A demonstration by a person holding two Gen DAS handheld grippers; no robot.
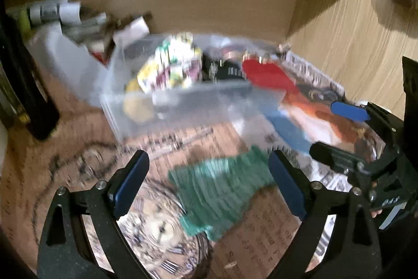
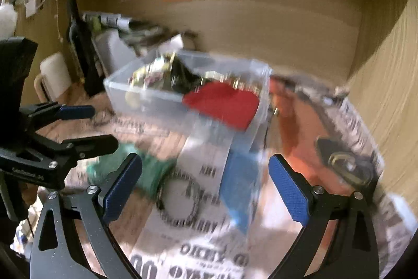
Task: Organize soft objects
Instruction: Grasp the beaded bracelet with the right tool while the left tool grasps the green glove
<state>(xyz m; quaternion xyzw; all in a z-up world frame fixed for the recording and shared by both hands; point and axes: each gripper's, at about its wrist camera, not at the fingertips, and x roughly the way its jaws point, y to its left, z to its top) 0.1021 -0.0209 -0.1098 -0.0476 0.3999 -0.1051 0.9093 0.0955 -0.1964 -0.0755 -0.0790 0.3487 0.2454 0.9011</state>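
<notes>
Pretty blurry all round. Far left: a dark stand (image 1: pixel 39 96) on the printed table cover (image 1: pixel 86 156), with a heap of rolls and packets (image 1: pixel 65 15) piled behind against the wooden back wall (image 1: pixel 222 4). Left gripper (image 1: pixel 209 182) spread wide, nothing between the blue pads (image 1: pixel 128 187), hanging over a green knitted cloth (image 1: pixel 222 190) lying flat on the cover. Further back, a clear plastic box (image 1: pixel 162 106) stuffed with colourful soft bits, a red cloth (image 1: pixel 266 75) draped over its right edge. Just right of the green cloth, a blue cloth (image 2: pixel 240 190) on the cover below the box corner. Right gripper (image 2: pixel 206 184) also wide apart and holding nothing, parked above that blue cloth. Far right, a dark metal object (image 2: pixel 344 164), too smeared to identify, near the wood side panel (image 2: pixel 392 96).
</notes>
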